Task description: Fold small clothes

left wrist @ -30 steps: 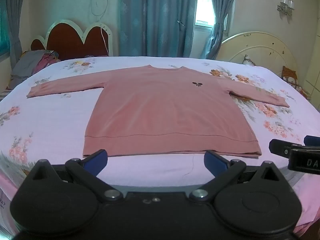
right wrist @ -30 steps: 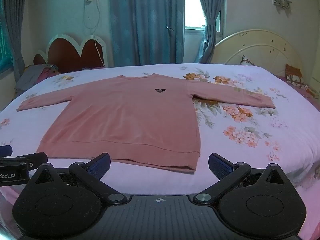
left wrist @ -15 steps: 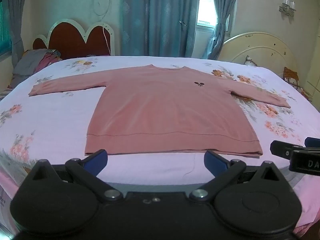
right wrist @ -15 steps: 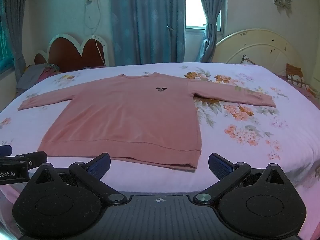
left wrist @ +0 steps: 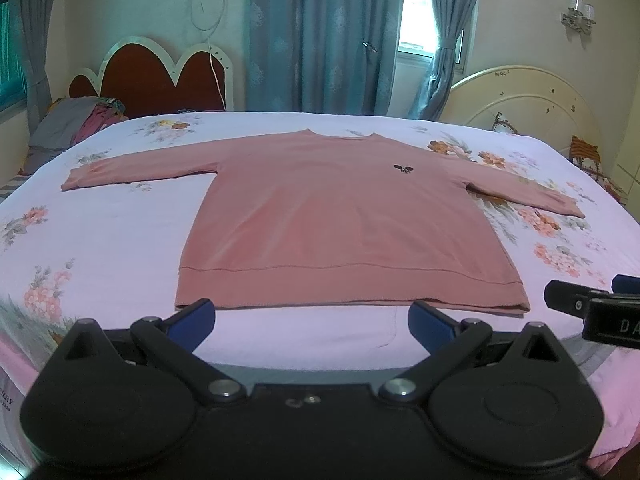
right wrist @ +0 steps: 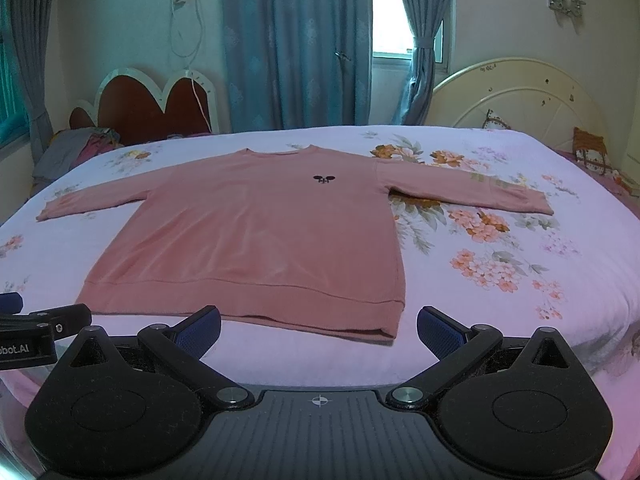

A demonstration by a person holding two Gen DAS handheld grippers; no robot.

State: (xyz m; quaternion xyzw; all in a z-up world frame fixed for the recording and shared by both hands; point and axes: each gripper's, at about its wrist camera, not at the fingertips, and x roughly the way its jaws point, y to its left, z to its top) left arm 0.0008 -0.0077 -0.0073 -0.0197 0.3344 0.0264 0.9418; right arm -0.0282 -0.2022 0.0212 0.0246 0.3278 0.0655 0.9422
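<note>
A pink long-sleeved sweatshirt [left wrist: 340, 224] [right wrist: 260, 240] lies flat on the bed, front up, both sleeves spread out sideways, hem toward me, a small dark emblem on its chest. My left gripper [left wrist: 312, 316] hovers open just short of the hem, nothing between its blue pads. My right gripper [right wrist: 319, 326] is open too, near the hem's right corner, and empty. Each gripper shows at the edge of the other's view: the right gripper [left wrist: 592, 304], the left gripper [right wrist: 36, 320].
The bed [left wrist: 100, 240] has a white floral sheet. A pile of grey and pink clothes [left wrist: 76, 124] lies at the far left by a red headboard [left wrist: 156, 80]. A cream headboard [right wrist: 520, 96] and a cushion [right wrist: 592, 152] stand at the right. Blue curtains hang behind.
Both views have shifted only slightly; the sweatshirt lies as before and both grippers stay open.
</note>
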